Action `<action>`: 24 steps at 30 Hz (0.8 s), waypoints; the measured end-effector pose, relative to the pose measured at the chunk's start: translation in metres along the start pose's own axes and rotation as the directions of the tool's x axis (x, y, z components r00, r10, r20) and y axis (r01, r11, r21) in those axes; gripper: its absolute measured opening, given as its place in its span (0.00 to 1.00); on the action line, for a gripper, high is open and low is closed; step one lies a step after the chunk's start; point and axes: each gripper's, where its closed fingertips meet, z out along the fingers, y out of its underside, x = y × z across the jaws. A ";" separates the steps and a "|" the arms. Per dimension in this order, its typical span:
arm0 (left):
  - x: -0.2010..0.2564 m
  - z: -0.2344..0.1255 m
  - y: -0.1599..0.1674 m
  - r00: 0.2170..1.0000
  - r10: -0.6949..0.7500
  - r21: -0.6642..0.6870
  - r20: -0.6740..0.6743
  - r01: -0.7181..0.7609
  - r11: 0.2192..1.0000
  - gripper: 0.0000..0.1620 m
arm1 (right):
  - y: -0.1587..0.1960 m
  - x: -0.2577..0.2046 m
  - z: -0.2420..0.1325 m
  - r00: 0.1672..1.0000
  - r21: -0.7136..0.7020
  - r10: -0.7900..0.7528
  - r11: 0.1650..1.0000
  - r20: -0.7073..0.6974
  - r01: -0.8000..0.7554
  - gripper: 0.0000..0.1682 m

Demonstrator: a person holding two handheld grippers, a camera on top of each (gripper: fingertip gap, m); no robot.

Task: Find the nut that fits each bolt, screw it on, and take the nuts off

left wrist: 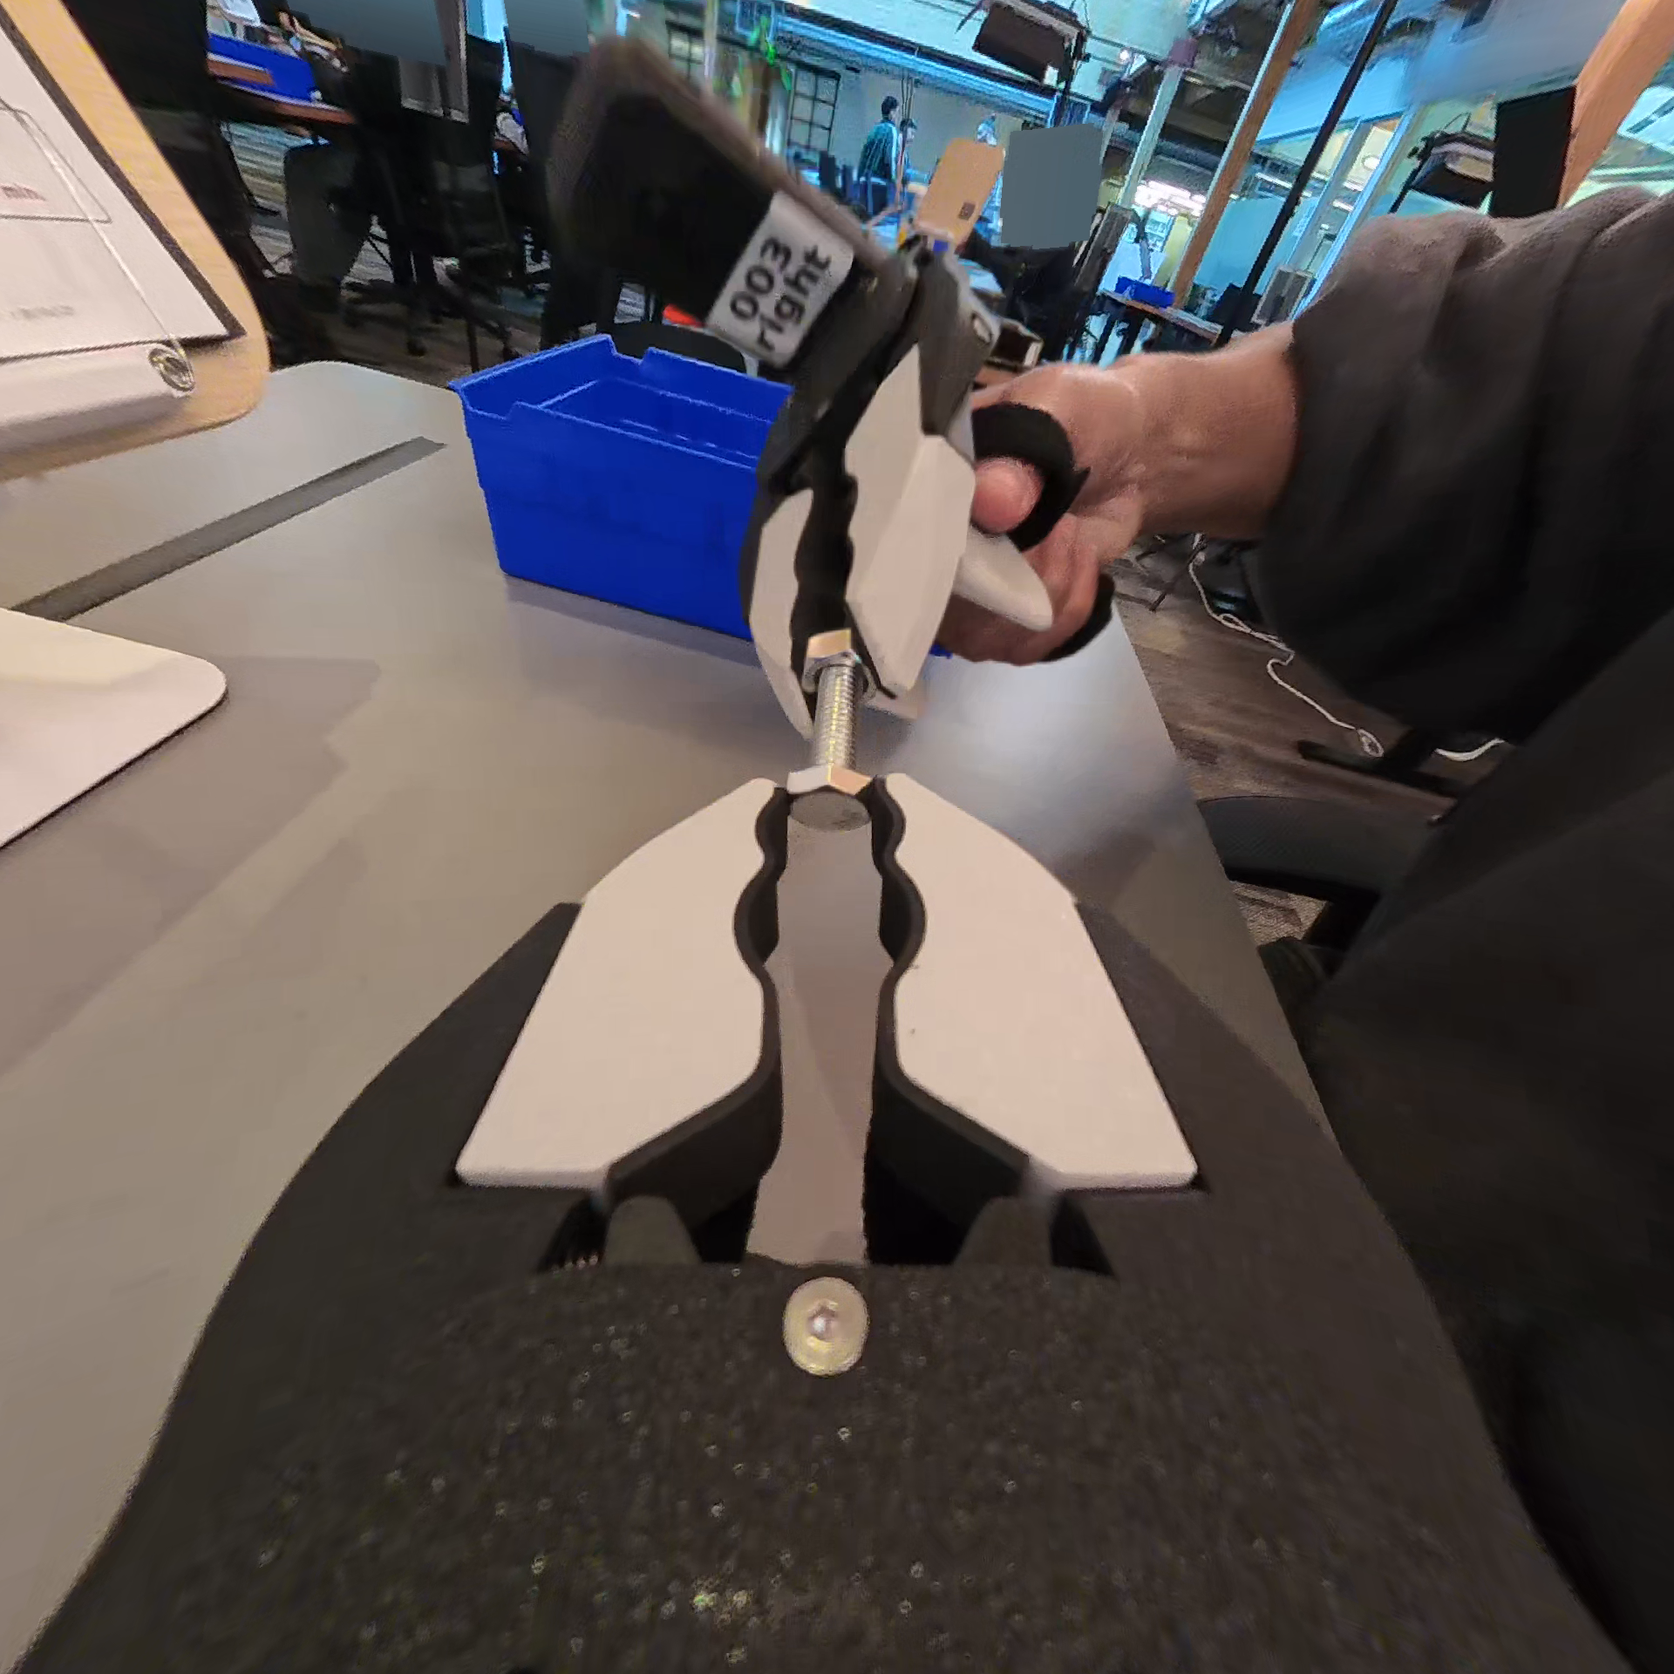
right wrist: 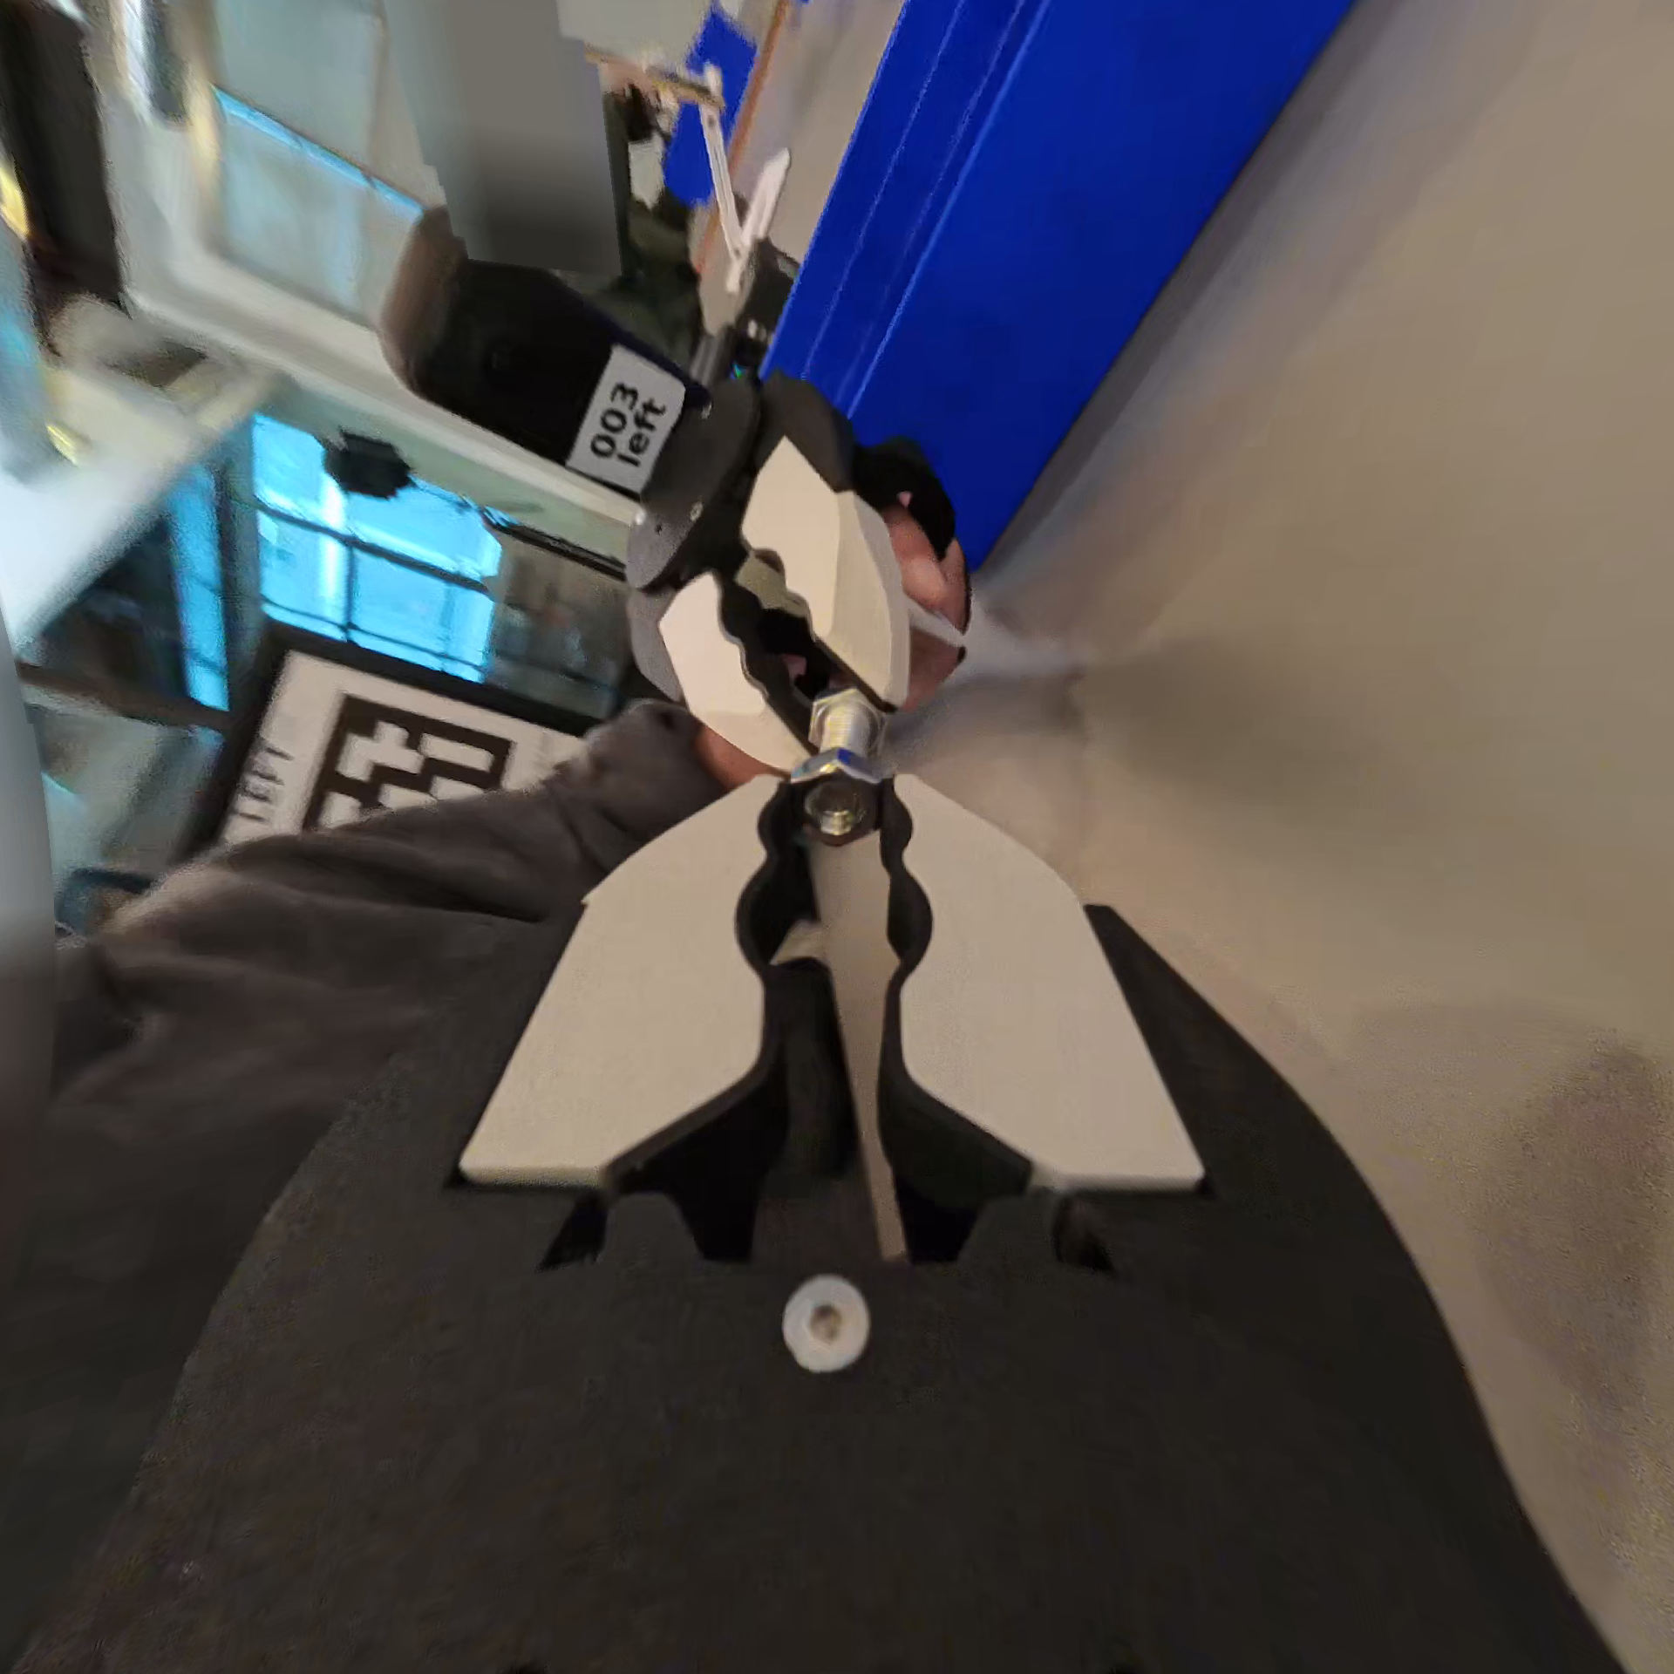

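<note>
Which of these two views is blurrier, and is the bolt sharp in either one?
Left wrist view: bolt and table crisp, only the right gripper body smeared at its top. Right wrist view: blurrier overall, background streaked, bolt soft, bin edges smeared.

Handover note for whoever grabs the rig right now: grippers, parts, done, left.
Left gripper: shut on the bolt head, held above the table.
Right gripper: shut on the nut, which sits at the far end of the thread.
Blue bin stands behind them.
Done: nut and bolt mated.
Left: whether it is going on or coming off cannot be told; other bolts are not in view.
</note>
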 end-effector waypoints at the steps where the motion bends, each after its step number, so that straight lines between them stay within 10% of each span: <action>1: 0.001 0.000 0.001 1.000 -0.014 -0.003 -0.016 0.014 1.000 0.11 | 0.001 0.000 0.001 1.000 0.009 0.010 1.000 0.013 -0.010 0.11; 6: 0.004 -0.005 -0.001 0.991 -0.098 0.009 -0.093 0.099 0.995 0.11 | 0.005 -0.013 -0.006 0.858 -0.021 -0.509 0.860 -0.066 0.509 0.36; 9: 0.009 -0.005 0.002 0.979 -0.136 -0.009 -0.149 0.137 0.991 0.11 | 0.004 -0.004 -0.017 0.291 -0.295 -0.921 0.363 -0.260 0.884 0.34; 13: 0.016 -0.003 0.005 0.967 -0.158 -0.027 -0.201 0.156 0.987 0.11 | 0.011 -0.015 -0.016 -0.332 -0.488 -0.931 -0.222 -0.152 0.844 0.28; 21: 0.025 -0.003 0.007 0.956 -0.160 -0.051 -0.244 0.152 0.987 0.11 | 0.016 -0.008 -0.002 -0.424 -0.521 -0.906 -0.352 -0.020 0.777 0.10; 24: 0.020 -0.005 0.004 0.968 -0.137 -0.031 -0.208 0.133 0.991 0.11 | 0.010 -0.006 -0.001 -0.127 -0.487 -0.986 -0.061 -0.104 0.871 0.10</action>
